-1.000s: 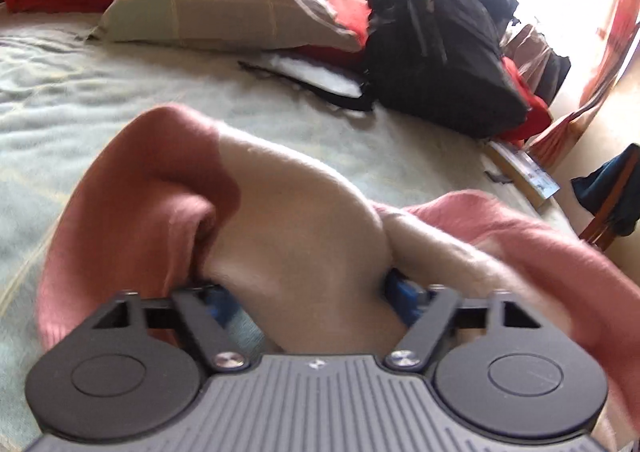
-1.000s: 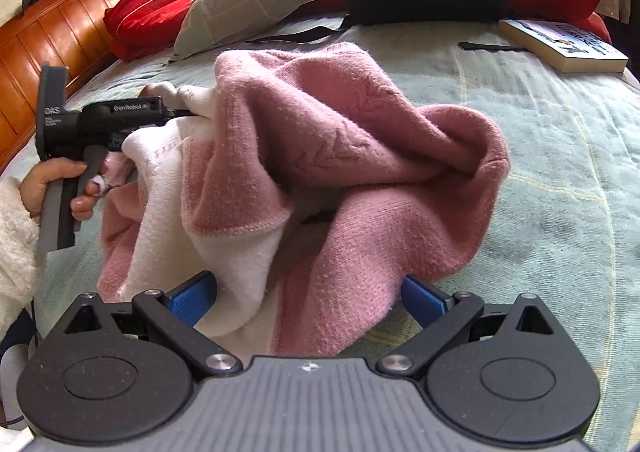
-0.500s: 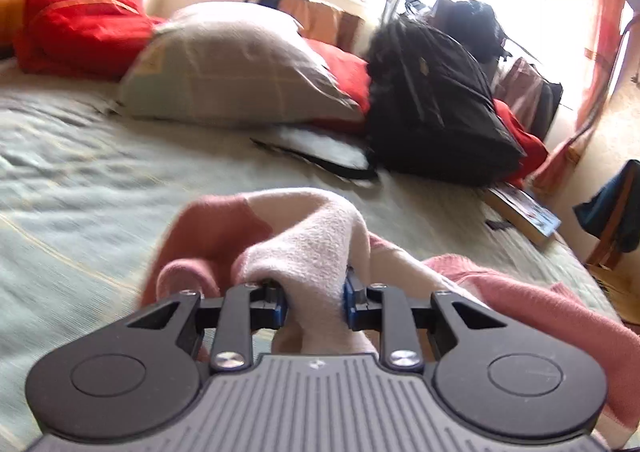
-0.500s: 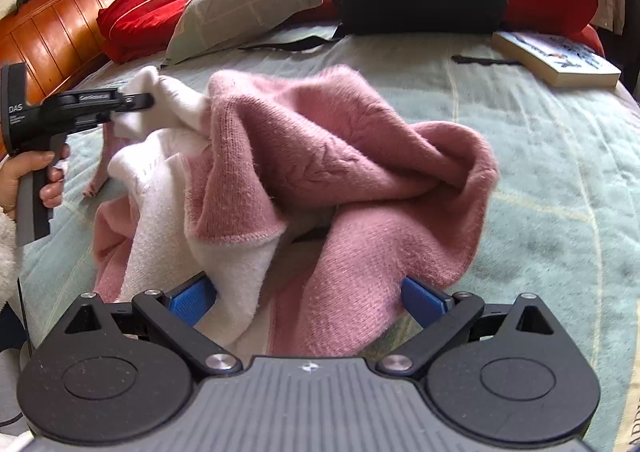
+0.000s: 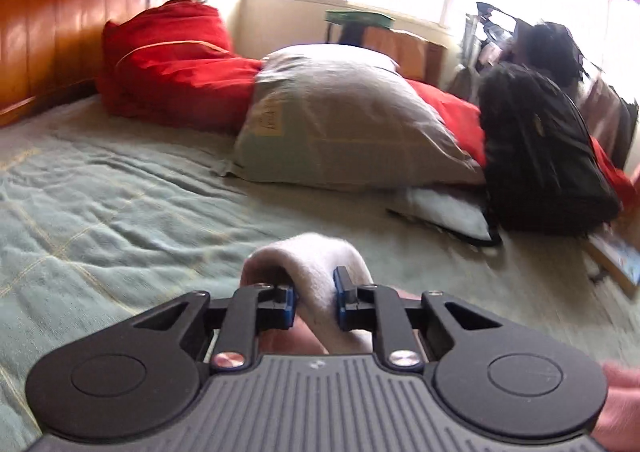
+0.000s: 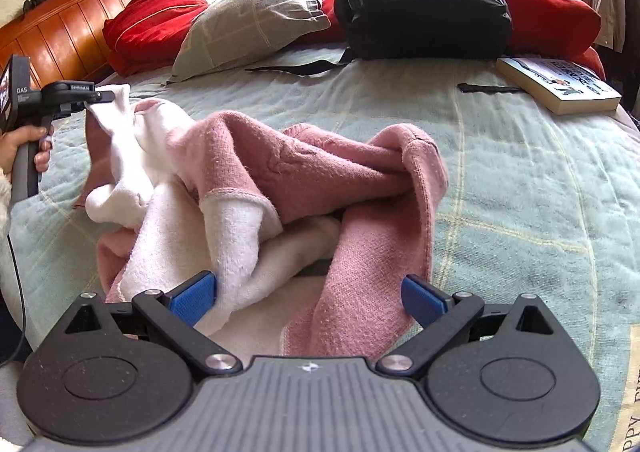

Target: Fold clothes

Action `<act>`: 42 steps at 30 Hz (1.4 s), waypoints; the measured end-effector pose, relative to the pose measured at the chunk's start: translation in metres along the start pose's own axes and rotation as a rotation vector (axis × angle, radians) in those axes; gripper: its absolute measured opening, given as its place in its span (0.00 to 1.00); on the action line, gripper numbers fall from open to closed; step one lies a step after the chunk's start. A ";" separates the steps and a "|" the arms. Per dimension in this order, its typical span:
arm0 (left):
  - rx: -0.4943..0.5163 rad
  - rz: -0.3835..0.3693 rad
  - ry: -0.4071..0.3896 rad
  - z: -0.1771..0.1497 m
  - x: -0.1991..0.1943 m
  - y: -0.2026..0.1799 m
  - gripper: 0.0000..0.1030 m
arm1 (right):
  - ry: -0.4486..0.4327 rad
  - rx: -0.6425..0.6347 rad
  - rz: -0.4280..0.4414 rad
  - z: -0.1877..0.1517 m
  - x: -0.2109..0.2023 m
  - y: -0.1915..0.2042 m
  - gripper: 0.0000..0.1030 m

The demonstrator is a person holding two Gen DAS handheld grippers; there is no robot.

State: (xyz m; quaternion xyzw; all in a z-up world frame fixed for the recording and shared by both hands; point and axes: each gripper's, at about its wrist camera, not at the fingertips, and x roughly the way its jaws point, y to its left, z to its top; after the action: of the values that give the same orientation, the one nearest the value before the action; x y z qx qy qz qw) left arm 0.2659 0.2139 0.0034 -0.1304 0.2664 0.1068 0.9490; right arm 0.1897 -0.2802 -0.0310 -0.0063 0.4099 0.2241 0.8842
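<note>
A: Left wrist view first. What has the left gripper (image 5: 314, 298) got?

B: Its fingers are pinched nearly together on a white fold of the garment (image 5: 310, 264), which humps up over the tips. The rest hangs below the camera, out of sight. The view is smeared toward the right, so I'd guess, no more, that the pink at the lower right edge is more of the cloth.

A: And the right wrist view?

B: The right gripper (image 6: 312, 298) stands wide open with nothing clamped; white and pink cloth lies in the gap between its blue pads (image 6: 192, 298). The garment is a crumpled heap on the green bedspread (image 6: 520, 180), directly ahead of this gripper, running leftward and away to the raised white end that the left gripper holds.

A: How does it look?

B: Fuzzy knit, dusty pink with white panels, bunched and twisted, not flat. The near edge lies closest to the right gripper.
</note>
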 end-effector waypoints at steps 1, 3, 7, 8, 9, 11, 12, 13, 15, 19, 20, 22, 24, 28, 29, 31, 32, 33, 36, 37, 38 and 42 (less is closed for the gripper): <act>0.004 -0.019 0.022 0.001 0.003 0.002 0.18 | 0.001 0.003 0.002 0.000 0.001 0.000 0.98; 0.026 -0.045 0.068 -0.007 0.007 0.001 0.21 | 0.005 0.005 0.002 0.001 0.002 0.000 0.98; 0.072 -0.070 0.126 -0.027 0.003 -0.002 0.42 | 0.014 0.006 0.001 0.003 0.007 0.002 0.98; 0.066 -0.077 0.138 -0.030 0.000 -0.001 0.45 | 0.014 0.002 0.000 0.003 0.008 0.003 0.98; 0.053 -0.091 0.148 -0.033 -0.005 0.001 0.46 | 0.014 -0.001 -0.001 0.003 0.008 0.004 0.98; 0.013 -0.125 0.175 -0.037 -0.013 0.005 0.54 | 0.014 -0.005 0.005 0.003 0.009 0.005 0.98; -0.011 -0.148 0.191 -0.039 -0.018 0.007 0.56 | 0.014 -0.007 0.007 0.003 0.009 0.005 0.98; -0.031 -0.178 0.204 -0.040 -0.023 0.008 0.59 | 0.014 -0.009 0.008 0.003 0.009 0.006 0.98; -0.067 -0.244 0.233 -0.046 -0.032 0.007 0.64 | 0.011 -0.009 0.009 0.003 0.009 0.006 0.98; -0.121 -0.351 0.297 -0.061 -0.040 -0.004 0.67 | 0.001 -0.005 0.009 0.002 0.005 0.006 0.98; -0.124 -0.373 0.310 -0.065 -0.040 -0.009 0.68 | -0.001 -0.004 0.009 0.002 0.004 0.006 0.98; -0.112 -0.395 0.342 -0.073 -0.040 -0.022 0.69 | -0.006 -0.001 0.009 0.001 0.003 0.006 0.98; -0.082 -0.402 0.369 -0.082 -0.039 -0.035 0.70 | -0.011 0.001 0.009 0.000 0.001 0.005 0.98; -0.042 -0.423 0.392 -0.094 -0.043 -0.055 0.70 | -0.024 0.022 0.002 -0.001 -0.001 0.000 0.98; -0.040 -0.432 0.392 -0.096 -0.045 -0.058 0.70 | -0.028 0.027 -0.002 -0.001 0.000 -0.001 0.98; -0.038 -0.449 0.392 -0.097 -0.052 -0.063 0.70 | -0.038 0.027 0.004 0.003 -0.001 -0.005 0.98; -0.029 -0.449 0.387 -0.096 -0.056 -0.064 0.70 | -0.043 0.027 0.007 0.004 -0.002 -0.006 0.98; -0.017 -0.448 0.379 -0.094 -0.060 -0.066 0.70 | -0.052 0.015 0.002 0.008 -0.003 -0.006 0.97; 0.018 -0.456 0.342 -0.087 -0.077 -0.072 0.73 | -0.099 -0.024 -0.014 0.021 -0.011 -0.006 0.97; 0.027 -0.461 0.327 -0.085 -0.082 -0.074 0.75 | -0.115 -0.035 -0.017 0.026 -0.013 -0.006 0.97; 0.035 -0.468 0.311 -0.082 -0.086 -0.077 0.76 | -0.128 -0.043 -0.015 0.031 -0.015 -0.008 0.97; 0.051 -0.518 0.260 -0.071 -0.095 -0.093 0.79 | -0.138 -0.048 -0.001 0.043 -0.009 -0.014 0.96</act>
State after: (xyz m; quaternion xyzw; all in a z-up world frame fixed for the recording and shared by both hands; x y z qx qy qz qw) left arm 0.1775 0.0920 0.0136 -0.1828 0.3462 -0.1635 0.9056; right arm 0.2216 -0.2876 0.0020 -0.0121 0.3426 0.2333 0.9100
